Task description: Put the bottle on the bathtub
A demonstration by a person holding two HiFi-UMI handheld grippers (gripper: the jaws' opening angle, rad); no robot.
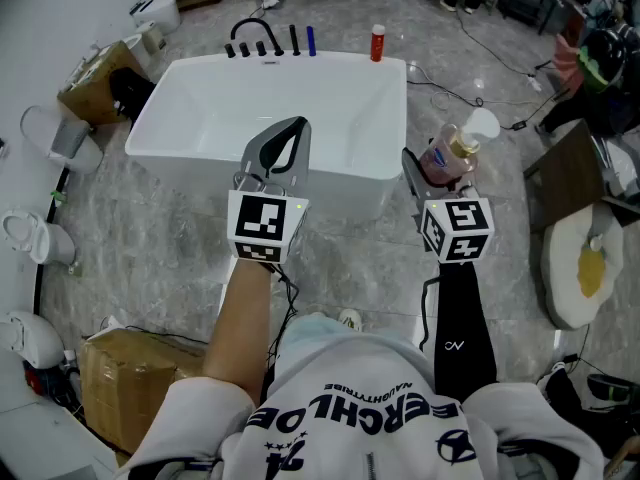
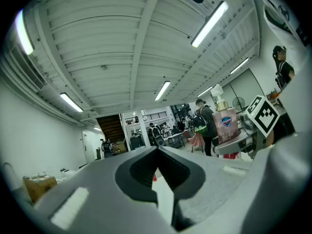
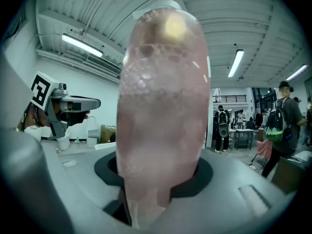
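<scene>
The right hand-held gripper (image 1: 438, 176) is closed on the bottle (image 1: 447, 156), its jaws pressing the pink body from both sides. The bottle stands upright, with its long axis vertical and the pump on top. It hangs in the air above the floor (image 1: 480, 298), just outside the near right corner of the bathtub (image 1: 398, 118). So the target lies to the left and ahead, and the right hand is clearly the nearer one. The left hand-held gripper (image 1: 275, 153) has its jaws together with nothing between them, and it hovers over the near rim. The side rim looks narrow, I think. The far rim is wider but carries a black tap (image 1: 255, 38) and a red bottle (image 1: 377, 43); the corner beside the red bottle seems free.
</scene>
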